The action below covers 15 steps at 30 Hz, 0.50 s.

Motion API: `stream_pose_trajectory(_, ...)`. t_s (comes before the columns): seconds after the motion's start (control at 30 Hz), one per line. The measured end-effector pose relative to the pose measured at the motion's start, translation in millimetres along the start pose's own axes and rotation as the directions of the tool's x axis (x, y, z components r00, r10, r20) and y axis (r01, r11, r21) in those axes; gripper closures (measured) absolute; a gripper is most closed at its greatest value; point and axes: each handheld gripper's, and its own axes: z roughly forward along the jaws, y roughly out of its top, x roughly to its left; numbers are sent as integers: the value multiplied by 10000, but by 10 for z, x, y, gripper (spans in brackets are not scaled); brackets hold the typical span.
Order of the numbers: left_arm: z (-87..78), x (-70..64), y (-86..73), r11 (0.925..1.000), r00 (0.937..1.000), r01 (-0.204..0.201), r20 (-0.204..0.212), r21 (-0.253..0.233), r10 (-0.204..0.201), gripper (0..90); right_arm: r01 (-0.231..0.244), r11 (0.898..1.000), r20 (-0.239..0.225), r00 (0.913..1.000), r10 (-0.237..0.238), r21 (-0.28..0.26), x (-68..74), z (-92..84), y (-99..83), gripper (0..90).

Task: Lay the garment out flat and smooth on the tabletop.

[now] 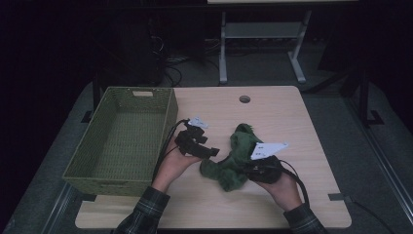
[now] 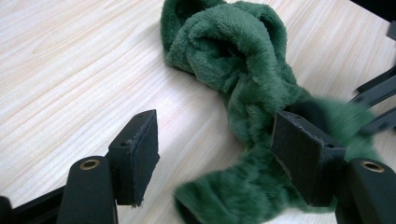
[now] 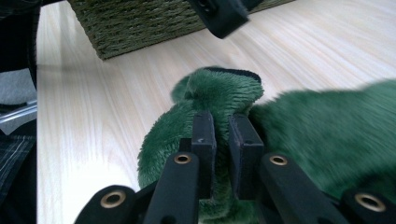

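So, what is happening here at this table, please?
A person at a wooden table works on a green plush cloth with a gripper in each hand. The right gripper has pinched a fold of the cloth, jaws nearly together on it. The left gripper stands open at the other end of the cloth, which lies partly between its jaws, not yet clamped. A green woven basket sits at the table's left side, with nothing seen inside.
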Motion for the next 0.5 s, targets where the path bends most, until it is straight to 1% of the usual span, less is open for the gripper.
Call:
stream_pose_trajectory(0.07, 11, -13, -2, 10000, 10000, 36, 9, 9, -36, 317, -2, 9999, 175, 9998, 5, -151, -16, -108, -69, 815)
stream_pose_trajectory(0.1, 12, -14, -1, 10000, 10000, -11, 11, 45, 11, 317, -121, 9997, 214, 9997, 125, -204, -27, -172, -118, 815)
stream_pose_trajectory(0.23, 19, -23, -4, 9999, 10000, 2, 14, 115, -2, 317, -401, 9990, 520, 9978, 409, -172, -78, -335, -294, 826)
stream_pose_trajectory(0.3, 27, -23, -7, 9999, 10000, 7, 9, 135, -7, 317, -676, 9977, 640, 9956, 679, -79, -97, -414, -403, 837)
stream_pose_trajectory(0.37, 36, -22, -13, 9999, 10000, 43, 28, 146, -44, 317, -842, 9964, 679, 9941, 842, -28, -113, -459, -485, 843)
stream_pose_trajectory(0.4, 45, -29, -15, 9999, 9999, 109, 19, 117, -109, 317, -946, 9955, 785, 9925, 935, 106, -120, -478, -536, 842)
stream_pose_trajectory(0.5, 50, -30, -19, 9998, 10000, 28, 37, 208, -29, 317, -1188, 9924, 874, 9894, 1157, 321, -144, -500, -663, 836)
